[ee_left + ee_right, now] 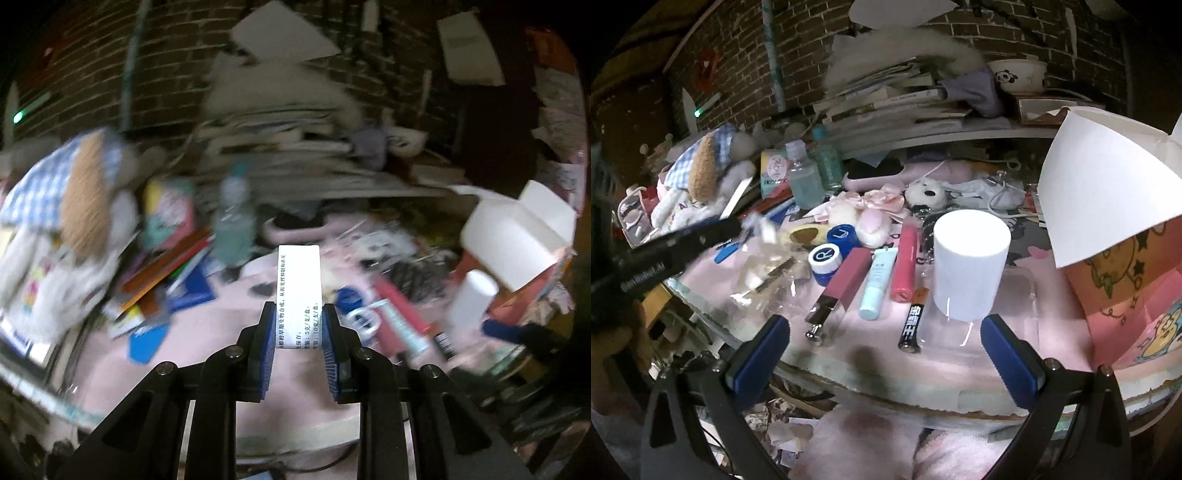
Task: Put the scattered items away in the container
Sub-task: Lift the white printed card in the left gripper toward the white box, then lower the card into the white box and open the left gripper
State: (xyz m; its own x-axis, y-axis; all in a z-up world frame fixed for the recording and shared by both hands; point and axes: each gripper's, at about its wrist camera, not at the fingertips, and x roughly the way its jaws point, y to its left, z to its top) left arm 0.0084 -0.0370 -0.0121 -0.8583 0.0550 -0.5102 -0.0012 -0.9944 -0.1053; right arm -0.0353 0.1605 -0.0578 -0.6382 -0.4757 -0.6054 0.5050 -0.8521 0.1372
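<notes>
Clutter covers the pink surface (849,332) in front of me: a dark red tube (846,286), a pale blue tube (877,284), a bright pink tube (905,266) and a small black battery (912,325) lie side by side, all near the front edge. Just behind the red tube sits a blue lens case (831,254) with white caps marked R and L. A white cylinder (967,266) stands upright on a clear tray (1019,314), just right of the battery.

My left gripper (299,314) has its jaws closed on a small white box (298,280) printed with black text, held off the surface; the box sticks out forward between the blue pads (267,350). That view is blurred.

My right gripper (882,332) has its jaws spread wide with nothing between them, hovering at the front edge of the surface, with the tubes and the cylinder just ahead of it.

At the right stands a pink cartoon-printed box (1126,288) with white flaps raised, the container. It is well apart from the white box I hold. A brick wall (997,37) and stacked books (886,103) close off the back.
</notes>
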